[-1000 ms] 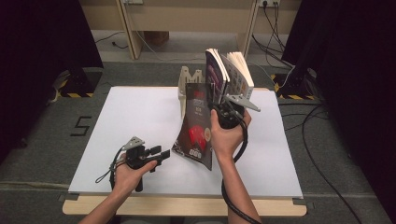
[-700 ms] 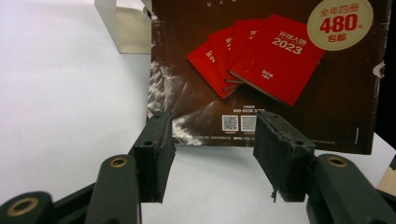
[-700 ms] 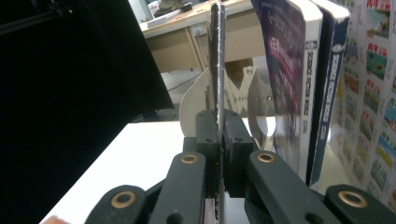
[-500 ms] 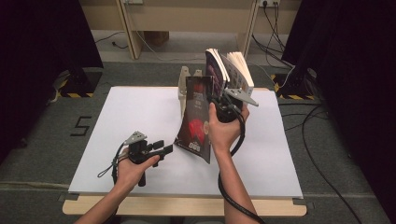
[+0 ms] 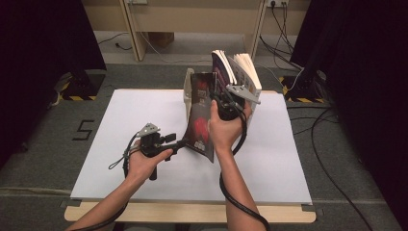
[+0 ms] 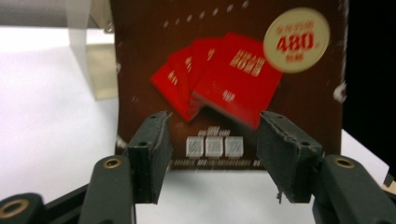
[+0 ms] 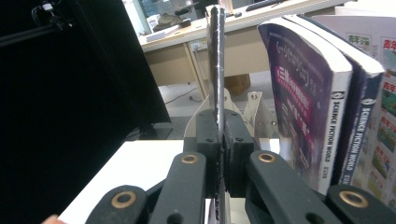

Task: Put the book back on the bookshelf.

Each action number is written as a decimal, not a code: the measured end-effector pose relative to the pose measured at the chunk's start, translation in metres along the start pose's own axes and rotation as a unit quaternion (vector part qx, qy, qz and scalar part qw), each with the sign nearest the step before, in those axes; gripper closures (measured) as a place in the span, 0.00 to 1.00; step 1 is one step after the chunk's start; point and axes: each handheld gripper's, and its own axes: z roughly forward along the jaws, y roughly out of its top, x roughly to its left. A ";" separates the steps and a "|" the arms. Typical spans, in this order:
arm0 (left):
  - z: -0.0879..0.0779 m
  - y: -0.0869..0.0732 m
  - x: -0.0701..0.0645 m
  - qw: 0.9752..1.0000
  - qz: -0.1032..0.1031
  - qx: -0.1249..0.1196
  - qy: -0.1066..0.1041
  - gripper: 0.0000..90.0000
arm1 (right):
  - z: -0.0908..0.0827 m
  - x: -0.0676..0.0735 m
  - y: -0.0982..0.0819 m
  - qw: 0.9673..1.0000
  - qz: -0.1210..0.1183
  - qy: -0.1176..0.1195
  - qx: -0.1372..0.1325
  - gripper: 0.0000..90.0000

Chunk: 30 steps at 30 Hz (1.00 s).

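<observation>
White table (image 5: 120, 144) carries a pale book stand (image 5: 185, 91) at its far edge, with a leaning row of upright books (image 5: 243, 72) in it; in the right gripper view the nearest is a purple paperback (image 7: 303, 107), just beside the jaws. Dark brown thin book (image 5: 201, 115) with fanned red booklets printed on its cover stands on edge mid-table, in front of the stand, lower corner toward the near side. Right gripper (image 5: 222, 103) is clamped tight on that book's upper edge, pads pressed to both faces. Left gripper (image 5: 185, 143) sits low at the book's bottom corner; its jaws have just been opening and stand wide apart, cover close ahead, nothing pinched between the pads (image 6: 152, 151).
</observation>
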 end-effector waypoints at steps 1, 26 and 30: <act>0.002 0.004 -0.002 1.000 0.000 0.000 -0.003 0.48 | 0.001 0.001 -0.001 1.000 -0.001 -0.001 0.000 0.97; 0.037 0.061 -0.050 0.998 0.040 -0.002 -0.041 0.46 | 0.002 0.007 -0.009 1.000 0.005 0.010 0.015 0.96; 0.042 0.066 -0.053 0.998 0.055 -0.002 -0.028 0.46 | 0.003 0.006 -0.010 1.000 0.002 0.011 0.017 0.96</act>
